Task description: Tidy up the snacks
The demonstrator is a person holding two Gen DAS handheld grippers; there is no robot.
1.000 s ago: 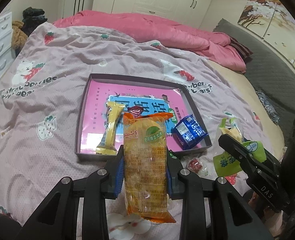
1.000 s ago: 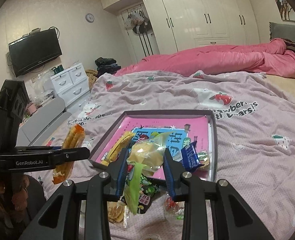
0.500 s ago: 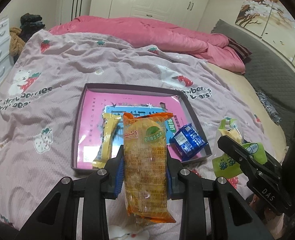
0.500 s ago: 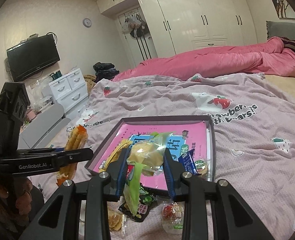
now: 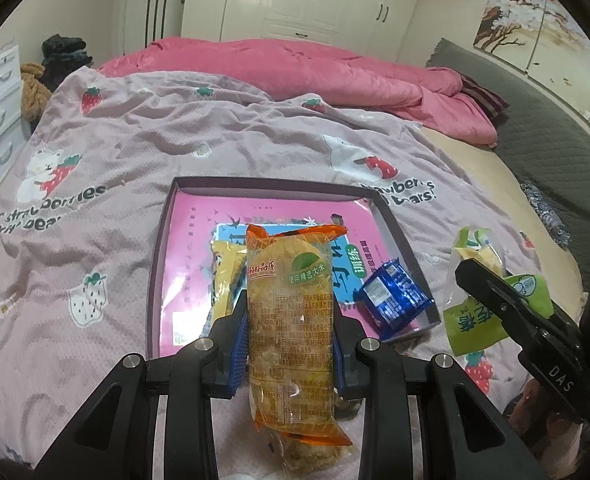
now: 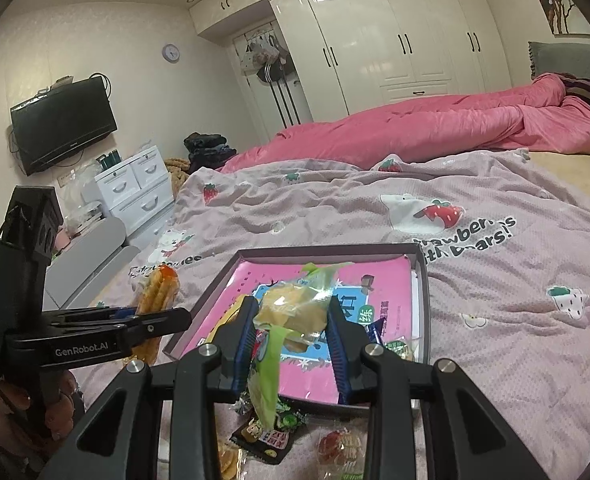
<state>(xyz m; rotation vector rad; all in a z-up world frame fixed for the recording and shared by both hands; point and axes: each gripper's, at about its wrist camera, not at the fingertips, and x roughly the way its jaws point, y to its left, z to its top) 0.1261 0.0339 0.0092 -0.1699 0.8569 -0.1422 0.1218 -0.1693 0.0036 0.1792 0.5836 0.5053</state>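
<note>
Orange snack pack (image 5: 291, 320) hides tray's (image 5: 155, 272) near rim; pack's bottom cut off by frame.

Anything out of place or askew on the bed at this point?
Yes. Several snack packets lie loose on the bedspread just outside the tray's near edge. Inside, the blue packet sits skewed in the corner. Both grippers hold packets, the orange packet and the green-edged packet.
</note>
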